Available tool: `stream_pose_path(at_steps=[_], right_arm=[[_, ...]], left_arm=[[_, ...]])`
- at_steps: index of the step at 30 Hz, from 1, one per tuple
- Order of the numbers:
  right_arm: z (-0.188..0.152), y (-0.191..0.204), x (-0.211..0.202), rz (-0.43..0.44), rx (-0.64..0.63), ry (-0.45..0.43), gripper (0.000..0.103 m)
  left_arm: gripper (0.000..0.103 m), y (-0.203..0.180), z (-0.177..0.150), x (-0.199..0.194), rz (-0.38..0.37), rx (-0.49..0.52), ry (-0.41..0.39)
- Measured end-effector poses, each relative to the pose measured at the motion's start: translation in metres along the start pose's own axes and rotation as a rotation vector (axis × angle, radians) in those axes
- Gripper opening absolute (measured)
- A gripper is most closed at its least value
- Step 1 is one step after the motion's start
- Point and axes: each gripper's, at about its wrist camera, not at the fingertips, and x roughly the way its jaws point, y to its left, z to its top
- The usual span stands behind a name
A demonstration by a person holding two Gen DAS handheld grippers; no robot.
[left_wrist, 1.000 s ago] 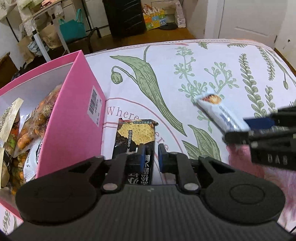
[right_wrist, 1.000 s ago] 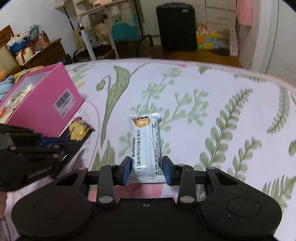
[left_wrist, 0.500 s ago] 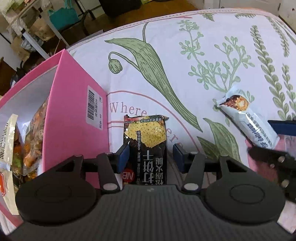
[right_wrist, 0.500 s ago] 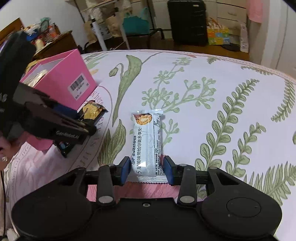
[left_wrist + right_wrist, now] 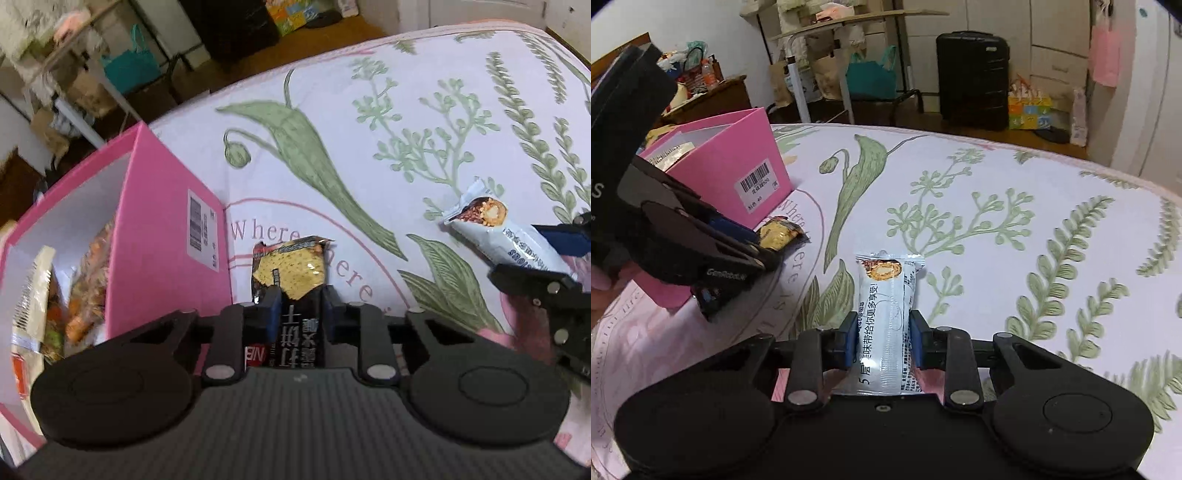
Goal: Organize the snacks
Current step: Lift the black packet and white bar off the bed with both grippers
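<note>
My left gripper (image 5: 298, 312) is shut on a black cracker packet (image 5: 291, 291) just right of the pink box (image 5: 162, 236). The packet's yellow end also shows in the right wrist view (image 5: 779, 234). My right gripper (image 5: 884, 338) is shut on a pale blue-white snack bar (image 5: 886, 317) lying on the floral cloth; the bar also shows in the left wrist view (image 5: 495, 229), with the right gripper (image 5: 543, 258) on it. The left gripper (image 5: 713, 251) appears at the left of the right wrist view. The pink box holds several snack bags (image 5: 85, 280).
The floral tablecloth (image 5: 997, 221) covers the table. The pink box (image 5: 738, 173) stands at the left with its open top up. Beyond the table are a black suitcase (image 5: 973, 79), a teal bag (image 5: 871, 77) and shelving.
My left gripper opened, moved forward around the cracker packet and has closed on it. My right gripper has closed on the snack bar.
</note>
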Motion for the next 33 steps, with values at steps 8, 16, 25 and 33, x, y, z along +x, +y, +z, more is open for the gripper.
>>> stream_pose_path(at_steps=[8,16,25,33], right_arm=[[-0.007,-0.001,-0.021,-0.007,0.083,0.015,0.032],[-0.015,-0.006,-0.033,-0.01,0.115,0.017,0.032],[-0.024,-0.011,-0.035,-0.004,0.144,0.025,0.032],[-0.025,-0.01,-0.038,-0.006,0.136,0.026,0.033]], left_arm=[[0.001,-0.011,-0.013,-0.017,-0.068,0.006,-0.014],[0.005,-0.01,-0.021,-0.033,-0.093,-0.006,-0.03],[0.05,0.003,-0.026,-0.019,-0.108,0.041,0.057],[0.053,-0.004,-0.036,-0.011,-0.101,0.125,0.041]])
